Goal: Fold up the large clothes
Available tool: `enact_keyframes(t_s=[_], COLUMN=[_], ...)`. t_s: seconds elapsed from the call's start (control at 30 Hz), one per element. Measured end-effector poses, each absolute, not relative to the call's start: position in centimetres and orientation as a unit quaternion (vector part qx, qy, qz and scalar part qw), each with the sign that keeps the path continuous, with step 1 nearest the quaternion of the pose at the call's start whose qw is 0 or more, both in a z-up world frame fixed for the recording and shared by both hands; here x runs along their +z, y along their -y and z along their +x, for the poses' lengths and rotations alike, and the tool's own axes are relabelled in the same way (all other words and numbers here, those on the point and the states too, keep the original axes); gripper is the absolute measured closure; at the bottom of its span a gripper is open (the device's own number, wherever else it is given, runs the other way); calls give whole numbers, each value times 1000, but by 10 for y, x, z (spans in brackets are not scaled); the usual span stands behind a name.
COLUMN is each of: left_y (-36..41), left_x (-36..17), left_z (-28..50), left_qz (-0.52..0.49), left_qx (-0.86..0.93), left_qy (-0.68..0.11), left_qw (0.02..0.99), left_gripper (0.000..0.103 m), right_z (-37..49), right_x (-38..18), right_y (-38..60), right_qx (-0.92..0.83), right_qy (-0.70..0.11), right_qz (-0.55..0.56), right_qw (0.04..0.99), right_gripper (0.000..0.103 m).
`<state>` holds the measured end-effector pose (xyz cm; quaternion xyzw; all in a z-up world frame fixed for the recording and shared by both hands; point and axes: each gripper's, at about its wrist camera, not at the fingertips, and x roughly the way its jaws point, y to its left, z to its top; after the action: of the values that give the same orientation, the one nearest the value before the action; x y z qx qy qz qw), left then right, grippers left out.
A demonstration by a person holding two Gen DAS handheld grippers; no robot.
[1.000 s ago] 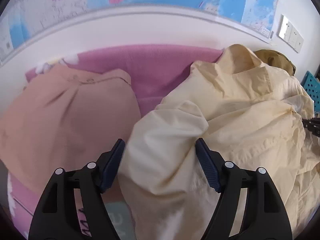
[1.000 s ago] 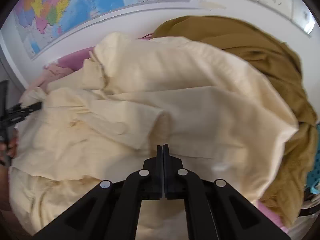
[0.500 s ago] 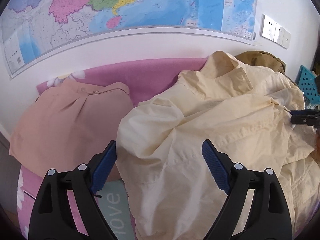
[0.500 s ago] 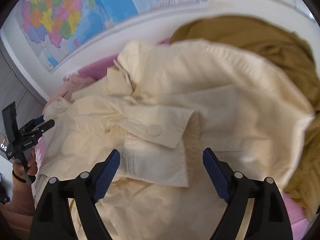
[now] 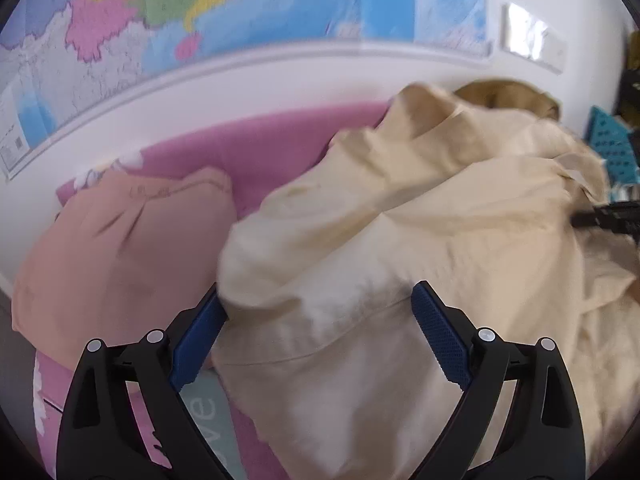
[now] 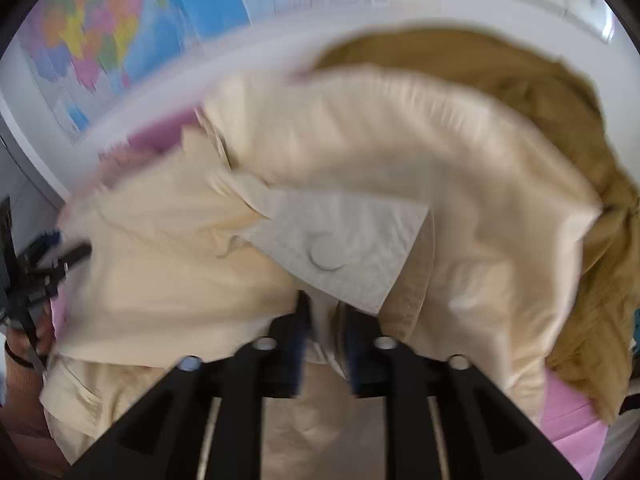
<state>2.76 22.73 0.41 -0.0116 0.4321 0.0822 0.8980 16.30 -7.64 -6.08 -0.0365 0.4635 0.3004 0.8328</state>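
A large cream jacket (image 5: 420,240) lies crumpled on a pink sheet (image 5: 260,148). My left gripper (image 5: 320,332) is open, its blue pads either side of the jacket's near left fold. In the right wrist view the cream jacket (image 6: 400,152) fills the middle, with a pale pocket flap and button (image 6: 326,254). My right gripper (image 6: 322,332) is nearly closed with a fold of the jacket between its fingers; the view is blurred. The left gripper also shows in the right wrist view (image 6: 60,256) at the jacket's left edge.
A folded peach garment (image 5: 120,248) lies left of the jacket. An olive-brown garment (image 6: 560,140) is heaped behind and right of it. A wall map (image 5: 200,12) and wall sockets (image 5: 532,44) are behind. A teal crate (image 5: 612,148) stands at the right.
My right gripper opened, then closed onto a jacket fold below the pocket flap. My left gripper stayed open and moved closer to the jacket's left fold.
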Motion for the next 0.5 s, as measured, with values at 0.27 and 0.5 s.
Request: enact_keyframes(t_s=[0.27, 0.5], left_y=[-239, -228], left_x=[5, 24], left_z=[17, -4], left_qz=[-29, -39], left_qx=[86, 51], left_qy=[-438, -423], left_qw=[895, 904], left_gripper=[12, 12], right_z=[131, 127], right_x=[-16, -17], right_y=[104, 52], right_qx=[311, 365], right_qy=[-388, -372], right_qz=[-6, -55], right_qw=[868, 852], right_gripper=[56, 56])
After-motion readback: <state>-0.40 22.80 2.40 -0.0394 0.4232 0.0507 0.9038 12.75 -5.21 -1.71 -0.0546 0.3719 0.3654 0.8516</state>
